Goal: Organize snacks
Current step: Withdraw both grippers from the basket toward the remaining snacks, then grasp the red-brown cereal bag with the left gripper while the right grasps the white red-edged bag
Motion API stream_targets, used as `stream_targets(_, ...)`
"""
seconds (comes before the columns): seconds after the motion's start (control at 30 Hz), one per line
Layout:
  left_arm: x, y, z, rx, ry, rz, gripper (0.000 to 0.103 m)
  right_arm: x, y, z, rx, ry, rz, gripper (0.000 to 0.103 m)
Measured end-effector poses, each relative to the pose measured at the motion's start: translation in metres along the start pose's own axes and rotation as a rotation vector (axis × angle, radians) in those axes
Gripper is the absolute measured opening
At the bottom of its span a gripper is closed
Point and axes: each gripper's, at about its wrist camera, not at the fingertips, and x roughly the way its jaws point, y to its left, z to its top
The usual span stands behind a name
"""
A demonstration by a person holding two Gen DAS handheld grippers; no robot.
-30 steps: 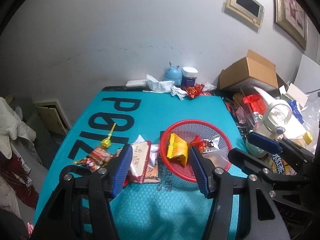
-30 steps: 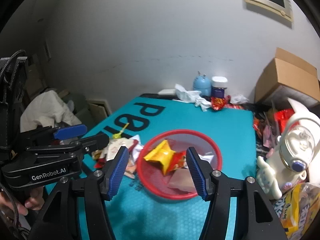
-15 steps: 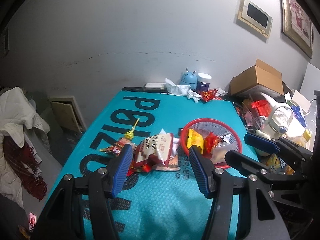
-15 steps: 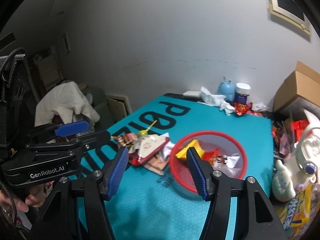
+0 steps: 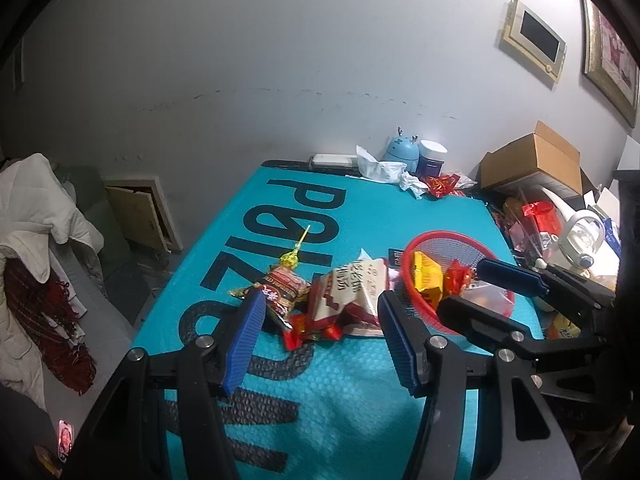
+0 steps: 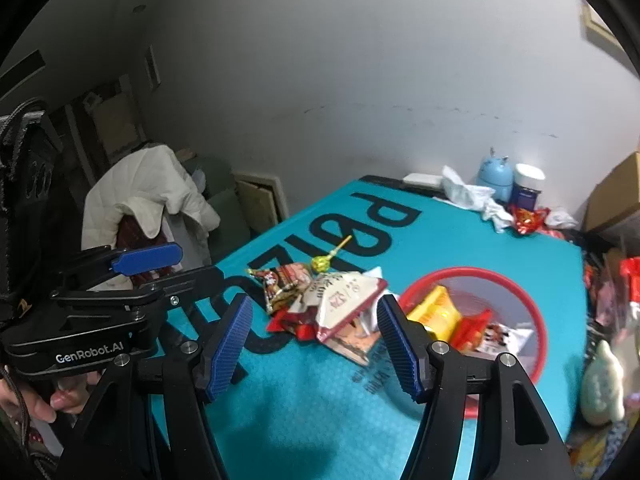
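A red mesh basket (image 5: 430, 238) (image 6: 532, 300) stands on the teal mat and holds a yellow packet (image 5: 427, 278) (image 6: 438, 314), a red wrapper (image 5: 456, 280) and a white packet (image 6: 504, 336). A pile of loose snacks lies left of it: a white-and-red packet (image 5: 352, 288) (image 6: 344, 296), a brown-red packet (image 5: 280, 290) (image 6: 282, 280), small red wrappers (image 5: 312, 328) and a yellow lollipop (image 5: 291, 258) (image 6: 322, 264). My left gripper (image 5: 322, 340) is open and empty, above the mat just short of the pile. My right gripper (image 6: 312, 342) is open and empty, also near the pile.
The teal mat (image 5: 344, 408) has big black letters. At its far edge are a blue figurine (image 5: 402, 150), a jar (image 5: 432, 158), tissues (image 5: 378, 168) and a red wrapper (image 5: 442, 184). A cardboard box (image 5: 536, 160) and clutter stand right. A chair with a white jacket (image 6: 148, 196) stands left.
Both grippers have drawn back and swung left, from over the basket toward the loose snack pile. Both stay open and empty.
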Motion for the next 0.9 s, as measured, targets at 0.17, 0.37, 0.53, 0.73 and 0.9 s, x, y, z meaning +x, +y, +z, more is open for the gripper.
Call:
stream_targets(0.17, 0.020, 0.020, 0.002, -0.018, 0.022, -0.010, 0.057, 0.028, 0.002, 0.006, 0.002, 0.034, 0.030, 0.065)
stream_targets(0.37, 0.041, 0.039, 0.005, -0.036, 0.042, -0.005, 0.057, 0.059, 0.009, 0.013, -0.006, 0.068, 0.058, 0.065)
stream_targets(0.53, 0.065, 0.054, 0.007, -0.034, 0.073, -0.009, 0.057, 0.086, 0.009, 0.016, -0.014, 0.105, 0.059, 0.065)
stream_targets(0.73, 0.091, 0.063, 0.009, -0.006, 0.112, -0.005, 0.057, 0.113, 0.001, 0.015, -0.024, 0.138, -0.024, 0.066)
stream_targets(0.9, 0.112, 0.064, 0.012, 0.015, 0.138, -0.044, 0.057, 0.129, -0.011, 0.013, -0.011, 0.167, -0.057, 0.077)
